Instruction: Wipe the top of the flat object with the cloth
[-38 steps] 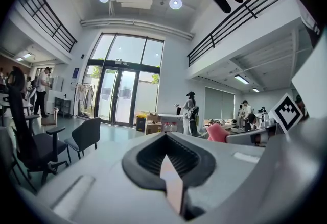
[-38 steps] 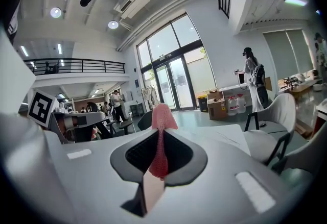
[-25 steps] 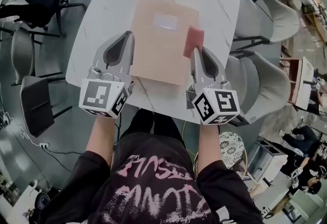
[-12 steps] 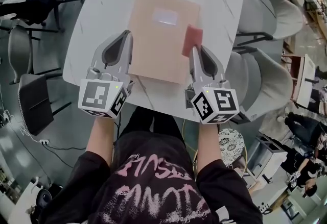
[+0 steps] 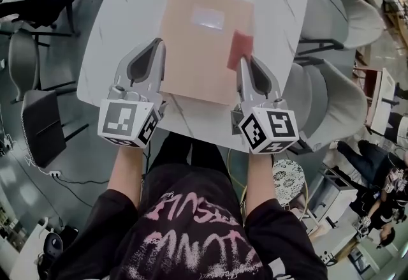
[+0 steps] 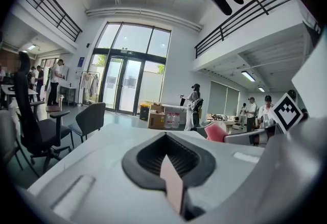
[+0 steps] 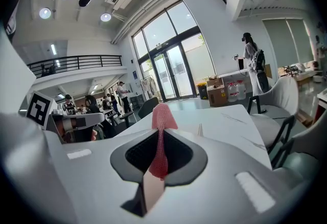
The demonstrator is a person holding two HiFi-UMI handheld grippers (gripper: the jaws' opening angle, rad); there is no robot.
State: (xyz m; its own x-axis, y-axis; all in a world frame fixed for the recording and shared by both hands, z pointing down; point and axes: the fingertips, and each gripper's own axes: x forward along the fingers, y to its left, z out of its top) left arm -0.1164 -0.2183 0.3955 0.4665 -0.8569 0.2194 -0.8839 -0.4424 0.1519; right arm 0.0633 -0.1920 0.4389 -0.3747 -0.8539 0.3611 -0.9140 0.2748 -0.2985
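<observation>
Right gripper view: the right gripper [image 7: 157, 169] has its jaws pinched on a pink-red woven cloth [image 7: 161, 131]. The cloth runs up through the dark opening between them and stands out past the tips as a rounded fold. The left gripper view shows the left gripper [image 6: 170, 174] with its jaws brought together. Only a thin pale strip sits at the seam, which looks to be part of the gripper, so it appears to carry nothing.

In the head view, the right gripper [image 5: 244, 63] points away from the person. The cloth [image 5: 240, 49] lies over the right edge of the flat tan rectangular object [image 5: 199, 55], roughly halfway along that side. The left gripper [image 5: 159, 48] lies along the object's left edge, just beside or slightly over it. Whether it presses down cannot be told. The flat object carries a small pale label [image 5: 207, 18] near its far end and rests in the middle of a white marble-patterned table [image 5: 124, 17].

The step in hand seems to be the start of a wiping stroke, with the cloth gripped and brought to the object's top at one side. The next move calls for lowering the cloth flat onto the surface and drawing it across toward the left and far end. The left gripper would need to steady the sheet, since a thin flat thing is likely to slide on a smooth tabletop.
</observation>
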